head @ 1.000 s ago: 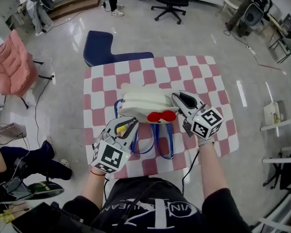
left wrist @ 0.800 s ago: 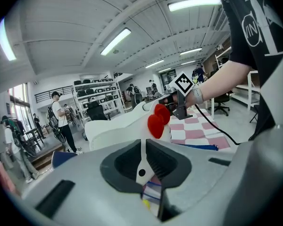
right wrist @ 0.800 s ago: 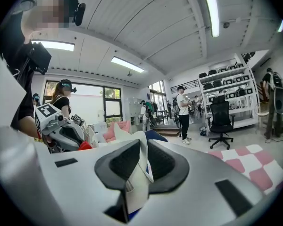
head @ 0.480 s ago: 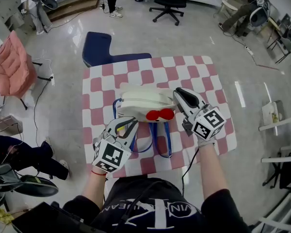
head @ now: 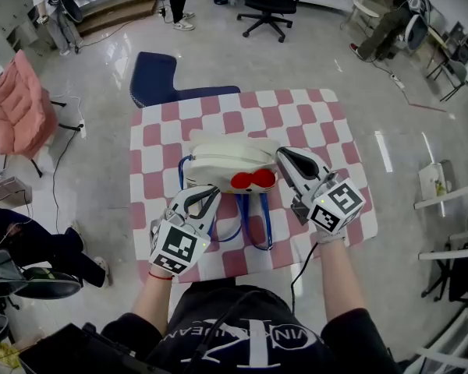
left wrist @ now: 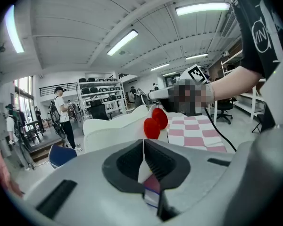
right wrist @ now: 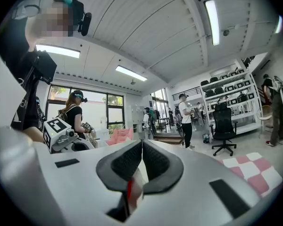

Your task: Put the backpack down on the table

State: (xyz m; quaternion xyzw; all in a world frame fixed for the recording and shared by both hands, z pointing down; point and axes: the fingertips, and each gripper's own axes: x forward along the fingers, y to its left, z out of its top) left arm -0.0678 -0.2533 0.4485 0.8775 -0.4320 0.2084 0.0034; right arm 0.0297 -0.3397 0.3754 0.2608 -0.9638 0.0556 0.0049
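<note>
Your white, padded backpack (head: 226, 162) with its glossy red bow (head: 252, 180) sits mid-frame on the pink-and-white checked table (head: 320, 115). Your left gripper (head: 205, 196) pinches tight on a thin white, blue-edged fold. Your right gripper (head: 288, 157) clamps a white-and-red fold, likely backpack fabric.

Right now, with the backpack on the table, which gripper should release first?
The left gripper, probably: it pinches only a blue-edged strap at the near edge. The right gripper clamps the backpack beside its red bow, steadying it.
</note>
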